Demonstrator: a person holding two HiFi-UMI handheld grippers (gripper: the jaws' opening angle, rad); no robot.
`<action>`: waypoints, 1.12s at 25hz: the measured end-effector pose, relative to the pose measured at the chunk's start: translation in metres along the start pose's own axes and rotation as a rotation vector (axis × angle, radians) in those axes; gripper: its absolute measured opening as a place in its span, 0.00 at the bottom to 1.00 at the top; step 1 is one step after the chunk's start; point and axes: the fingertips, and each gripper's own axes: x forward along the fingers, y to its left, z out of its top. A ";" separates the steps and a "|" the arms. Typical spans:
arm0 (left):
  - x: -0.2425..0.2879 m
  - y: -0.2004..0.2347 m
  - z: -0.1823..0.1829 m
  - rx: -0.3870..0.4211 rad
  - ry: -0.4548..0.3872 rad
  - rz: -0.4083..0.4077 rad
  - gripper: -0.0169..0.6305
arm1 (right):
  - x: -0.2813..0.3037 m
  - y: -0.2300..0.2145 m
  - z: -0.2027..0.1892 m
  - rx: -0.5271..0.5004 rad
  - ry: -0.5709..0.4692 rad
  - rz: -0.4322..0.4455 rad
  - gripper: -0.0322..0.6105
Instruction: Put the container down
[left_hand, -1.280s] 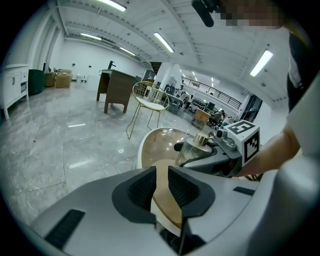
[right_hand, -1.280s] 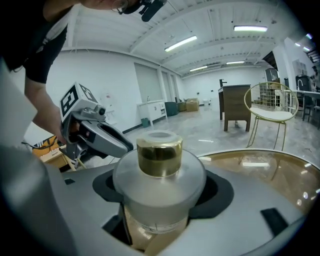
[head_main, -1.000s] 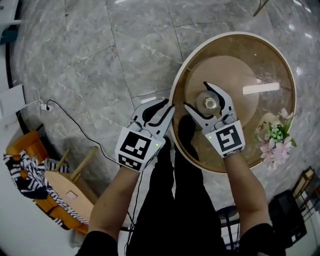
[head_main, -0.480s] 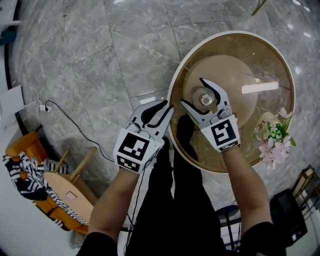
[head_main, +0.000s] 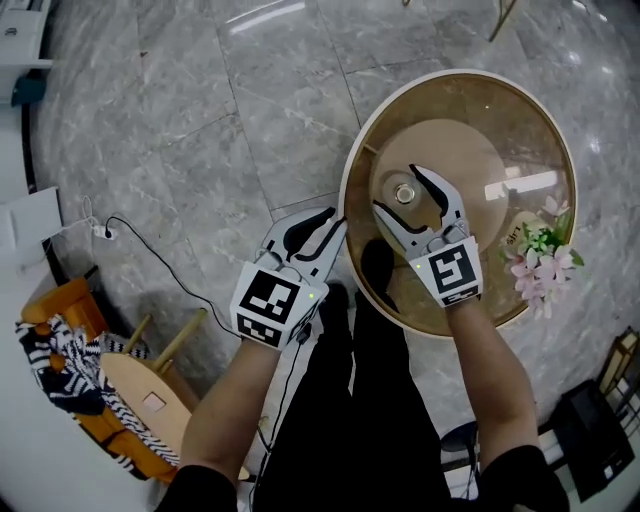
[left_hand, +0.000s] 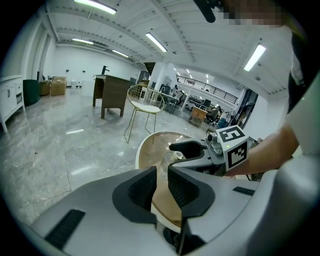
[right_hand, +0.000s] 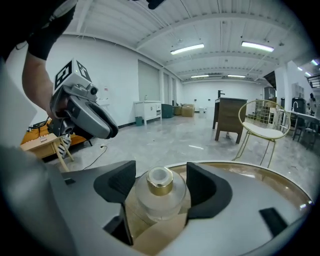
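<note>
A small clear glass bottle (head_main: 404, 193) with a gold collar stands on the round glass table (head_main: 350, 170). My right gripper (head_main: 394, 188) reaches over the table with its jaws either side of the bottle. In the right gripper view the bottle (right_hand: 160, 192) sits between the pads with a gap showing on the right, so that gripper (right_hand: 160, 177) is open. My left gripper (head_main: 338, 220) hangs just outside the table's near-left rim. Its jaws (left_hand: 161, 175) stand a narrow gap apart with nothing between them.
A vase of pink flowers (head_main: 540, 262) stands on the table's right side. On the floor to the left are a black cable (head_main: 150, 250) and a wooden stool with striped cloth (head_main: 90, 370). A gold wire chair (right_hand: 260, 125) stands beyond the table.
My right gripper has drawn back slightly, so the bottle now sits nearer its fingertips than a second ago. The left gripper has kept its place beside the rim.
</note>
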 end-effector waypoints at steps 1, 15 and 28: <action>-0.009 -0.005 0.004 0.004 -0.002 -0.002 0.15 | -0.010 0.002 0.005 0.009 0.002 -0.016 0.56; -0.198 -0.128 0.121 0.135 -0.163 -0.077 0.15 | -0.194 0.110 0.150 0.170 -0.089 -0.175 0.29; -0.338 -0.196 0.179 0.230 -0.264 -0.128 0.15 | -0.357 0.177 0.267 0.173 -0.208 -0.253 0.07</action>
